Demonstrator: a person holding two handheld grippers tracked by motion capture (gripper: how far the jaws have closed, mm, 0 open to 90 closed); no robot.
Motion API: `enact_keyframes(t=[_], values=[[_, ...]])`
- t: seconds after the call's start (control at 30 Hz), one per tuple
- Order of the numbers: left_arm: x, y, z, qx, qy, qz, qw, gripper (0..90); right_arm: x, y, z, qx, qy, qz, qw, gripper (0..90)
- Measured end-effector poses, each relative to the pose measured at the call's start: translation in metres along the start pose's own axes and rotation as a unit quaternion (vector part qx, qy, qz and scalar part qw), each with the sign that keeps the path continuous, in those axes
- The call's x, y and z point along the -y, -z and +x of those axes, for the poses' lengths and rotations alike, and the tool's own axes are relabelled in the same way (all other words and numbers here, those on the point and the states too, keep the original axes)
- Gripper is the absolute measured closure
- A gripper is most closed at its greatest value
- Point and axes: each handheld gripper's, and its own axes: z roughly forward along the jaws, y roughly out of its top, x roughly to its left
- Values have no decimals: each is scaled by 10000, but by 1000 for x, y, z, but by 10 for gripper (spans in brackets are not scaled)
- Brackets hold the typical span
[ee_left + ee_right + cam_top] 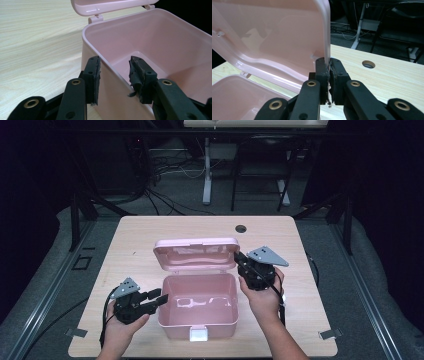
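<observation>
Right tongs (329, 82) clench the raised lid's (274, 40) edge while left tongs (113, 80), released, straddle the empty box's (155, 45) near wall, so closing remains.

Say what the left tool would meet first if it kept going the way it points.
Probably the pink box's left wall: the left tool is open and straddles that rim, one finger outside and one inside. Pushed further, the wall would meet the tool's throat.
</observation>
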Motion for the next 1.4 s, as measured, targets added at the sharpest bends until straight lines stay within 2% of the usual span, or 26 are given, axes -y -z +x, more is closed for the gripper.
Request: enact_keyframes(t=[0.07,0.3,0.5,0.6,0.97,1.07,1.4], values=[[-1,1,0,-26,-38,47,10000,610,-1,0,0,2,-19,18,10000,863],[-1,3,1,96,-55,17,9999,665,-1,9,-1,49,-12,116,9999,858],[1,4,-1,64,25,-78,9999,686,-2,9,-3,44,-18,148,9999,857],[2,4,-3,7,1,-66,10000,690,-3,6,-4,67,-34,151,9999,857],[7,10,-10,29,-10,58,10000,651,-6,-2,-7,75,-135,185,9997,858],[10,11,-12,49,44,2,10000,645,-7,-4,-9,66,-155,195,9997,859],[18,16,-18,76,12,-20,10000,622,-9,-14,-14,57,-279,218,9994,864]])
